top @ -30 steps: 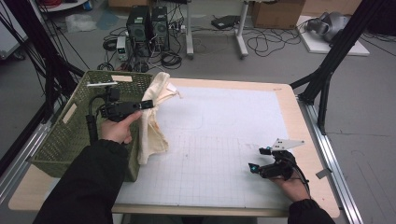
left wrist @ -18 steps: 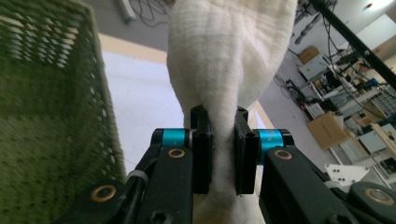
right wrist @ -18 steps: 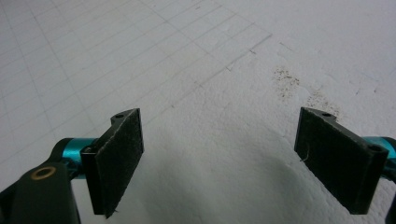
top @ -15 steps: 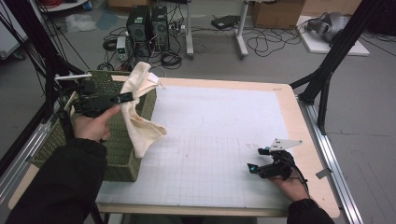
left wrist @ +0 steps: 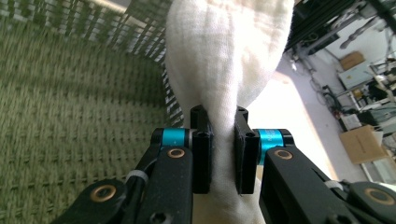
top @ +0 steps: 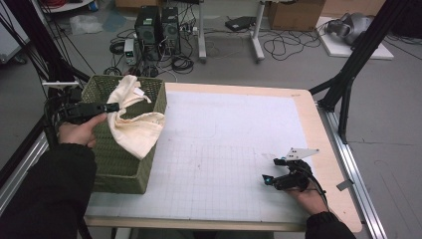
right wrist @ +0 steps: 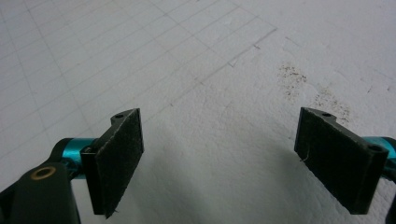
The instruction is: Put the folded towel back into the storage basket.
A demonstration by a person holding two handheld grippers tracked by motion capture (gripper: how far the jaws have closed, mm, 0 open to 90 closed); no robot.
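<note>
Cloth (top: 133, 121), clenched in left gripper (top: 112, 106), shifts over basket (top: 119, 164) at frame left; right gripper (top: 272, 170) gapes, lower right.

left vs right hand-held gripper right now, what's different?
The left hand-held gripper is shut on the cream cloth; the right hand-held gripper stands open with nothing between its pads. The left is raised beside the green basket, the cloth draped over its rim; the right sits low over the white mat. Both have black jaws with teal fittings.
</note>
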